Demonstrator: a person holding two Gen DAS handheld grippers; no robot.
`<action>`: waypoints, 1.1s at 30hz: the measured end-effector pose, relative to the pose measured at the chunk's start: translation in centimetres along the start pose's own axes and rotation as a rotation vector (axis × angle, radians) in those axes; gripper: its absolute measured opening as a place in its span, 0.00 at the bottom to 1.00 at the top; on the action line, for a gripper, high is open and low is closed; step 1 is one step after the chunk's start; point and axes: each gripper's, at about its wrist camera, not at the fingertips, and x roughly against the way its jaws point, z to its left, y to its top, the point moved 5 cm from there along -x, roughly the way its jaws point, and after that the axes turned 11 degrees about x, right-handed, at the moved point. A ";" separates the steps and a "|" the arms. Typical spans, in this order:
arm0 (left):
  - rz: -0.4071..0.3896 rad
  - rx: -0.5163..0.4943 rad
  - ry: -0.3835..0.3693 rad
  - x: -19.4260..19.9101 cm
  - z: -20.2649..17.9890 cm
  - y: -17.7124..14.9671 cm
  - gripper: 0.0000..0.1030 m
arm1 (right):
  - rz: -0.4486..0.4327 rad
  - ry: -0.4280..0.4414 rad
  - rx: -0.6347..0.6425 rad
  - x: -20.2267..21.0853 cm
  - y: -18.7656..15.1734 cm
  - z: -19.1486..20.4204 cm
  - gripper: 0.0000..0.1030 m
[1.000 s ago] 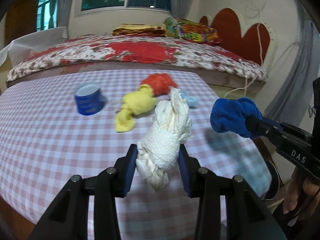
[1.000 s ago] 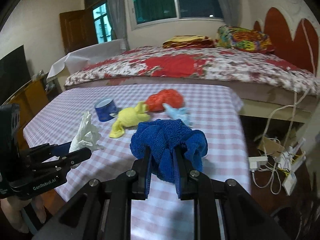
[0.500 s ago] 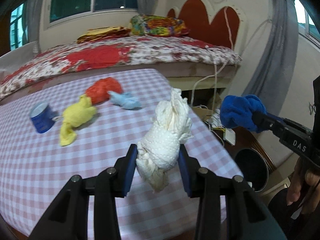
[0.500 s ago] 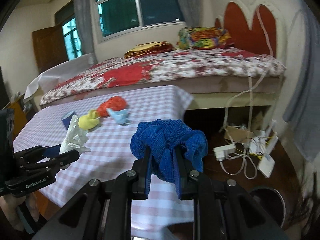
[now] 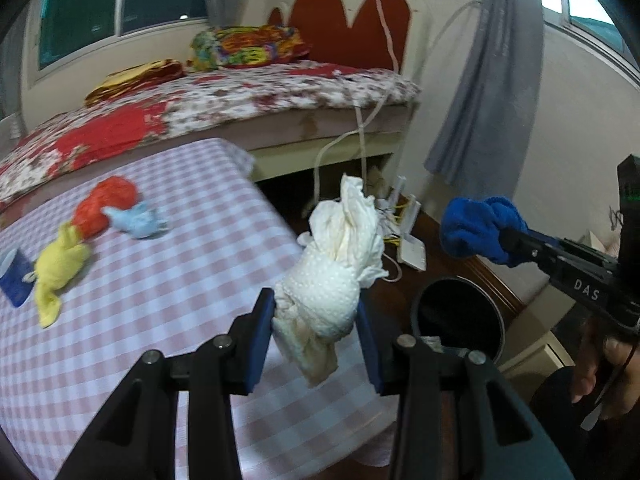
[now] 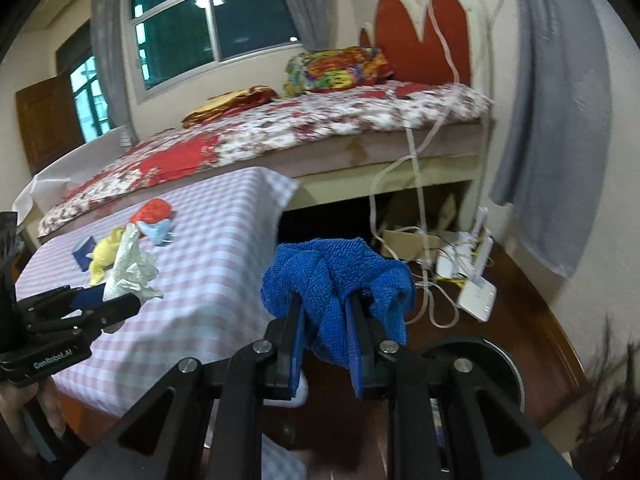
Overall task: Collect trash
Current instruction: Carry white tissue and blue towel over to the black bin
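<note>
My left gripper (image 5: 316, 312) is shut on a crumpled white wad (image 5: 336, 272), held over the right edge of the checkered table (image 5: 168, 304). My right gripper (image 6: 326, 316) is shut on a blue cloth (image 6: 332, 276), which also shows at the right of the left wrist view as the blue cloth (image 5: 476, 230). A dark round bin (image 5: 460, 320) stands on the floor just past the table, below and between both wads; its rim (image 6: 480, 348) shows under the right gripper. On the table lie a yellow wad (image 5: 60, 264), a red wad (image 5: 104, 204), a light blue wad (image 5: 138, 220) and a blue cup (image 5: 14, 276).
A bed with a floral cover (image 5: 224, 104) stands behind the table. White cables and a router (image 6: 476, 288) lie on the floor by the bed. A grey curtain (image 5: 484, 80) hangs at the right wall. A hand (image 5: 604, 368) holds the right gripper's handle.
Both grippers have swung right, from over the table to its right edge, each still carrying its wad. The bin and the floor cables have come into view.
</note>
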 end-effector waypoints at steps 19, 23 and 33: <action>0.140 -0.168 -0.183 -5.1 -11.6 -3.3 0.39 | 0.093 -0.141 -0.063 2.4 -7.0 -10.4 0.20; 0.189 -0.211 -0.213 -6.9 -13.8 -4.5 0.39 | 0.111 -0.145 -0.062 2.3 -8.3 -11.7 0.20; 0.268 -0.272 -0.234 -10.6 -16.4 -6.5 0.39 | 0.187 -0.148 -0.001 0.6 -12.0 -13.0 0.20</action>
